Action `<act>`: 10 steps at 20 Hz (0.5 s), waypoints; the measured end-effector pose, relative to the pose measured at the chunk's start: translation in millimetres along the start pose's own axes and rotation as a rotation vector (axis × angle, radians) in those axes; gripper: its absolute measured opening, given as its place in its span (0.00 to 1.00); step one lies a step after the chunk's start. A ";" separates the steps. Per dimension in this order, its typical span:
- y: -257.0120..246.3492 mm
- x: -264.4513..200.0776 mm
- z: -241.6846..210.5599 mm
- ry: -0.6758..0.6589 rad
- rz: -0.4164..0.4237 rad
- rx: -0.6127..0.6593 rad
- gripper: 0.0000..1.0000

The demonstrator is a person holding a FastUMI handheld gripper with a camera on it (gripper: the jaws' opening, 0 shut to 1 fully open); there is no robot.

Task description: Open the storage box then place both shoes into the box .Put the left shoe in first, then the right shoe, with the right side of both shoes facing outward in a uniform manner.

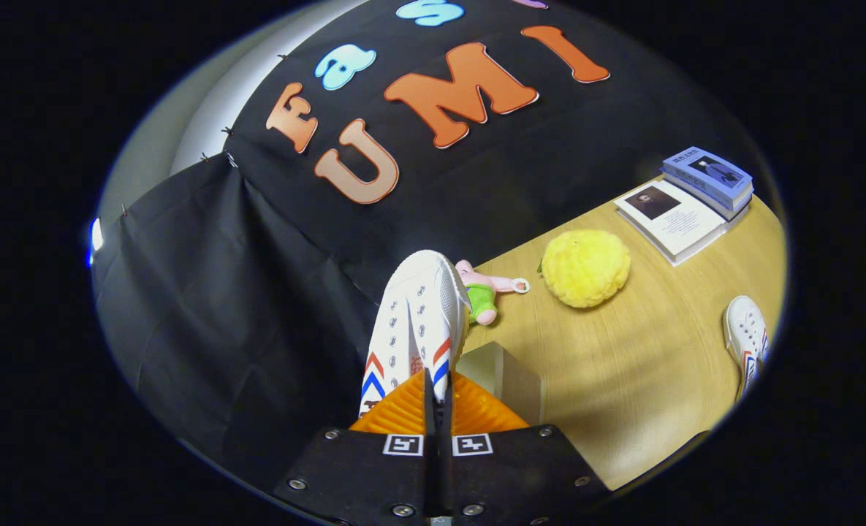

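Note:
A white canvas shoe (419,310) with red and blue chevrons on its sides hangs in the air, toe pointing away from me. My gripper (437,386) is shut on the shoe's heel end, both fingers pressed close together on it. Just below and to the right of the fingers stands a pale storage box (507,374) on the wooden table (623,387); I cannot tell whether it is open. A second matching white shoe (745,337) lies on the table far off to the right.
A yellow fluffy plush (586,267) and a small pink and green toy (485,294) lie on the table beyond the box. A stack of books (685,204) rests at the table's far end. Black cloth walls the booth behind and to the left.

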State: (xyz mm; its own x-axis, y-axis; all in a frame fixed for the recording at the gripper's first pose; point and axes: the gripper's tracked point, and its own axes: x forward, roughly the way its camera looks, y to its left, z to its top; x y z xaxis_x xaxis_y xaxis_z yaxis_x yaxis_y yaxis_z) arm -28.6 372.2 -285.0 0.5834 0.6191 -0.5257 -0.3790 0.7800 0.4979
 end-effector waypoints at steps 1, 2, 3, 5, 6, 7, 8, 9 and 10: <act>8.5 9.5 -11.0 0.015 0.002 -0.006 0.00; 13.8 17.7 -21.6 0.027 0.004 -0.006 0.00; 18.7 24.8 -30.5 0.040 0.001 -0.004 0.00; 25.1 39.8 -47.6 0.058 -0.014 -0.020 0.00; 25.8 46.7 -56.4 0.069 -0.029 -0.037 0.00; 24.5 52.9 -65.0 0.089 -0.049 -0.052 0.00; 20.1 58.6 -74.7 0.110 -0.070 -0.060 0.00; 16.1 61.0 -84.6 0.130 -0.086 -0.069 0.00; 15.2 61.8 -92.6 0.144 -0.097 -0.079 0.00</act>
State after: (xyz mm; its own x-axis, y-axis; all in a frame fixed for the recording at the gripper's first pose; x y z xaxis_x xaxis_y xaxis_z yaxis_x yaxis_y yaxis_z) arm -64.8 430.7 -373.9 0.5133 0.5433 -0.6643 -0.3847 0.8377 0.3877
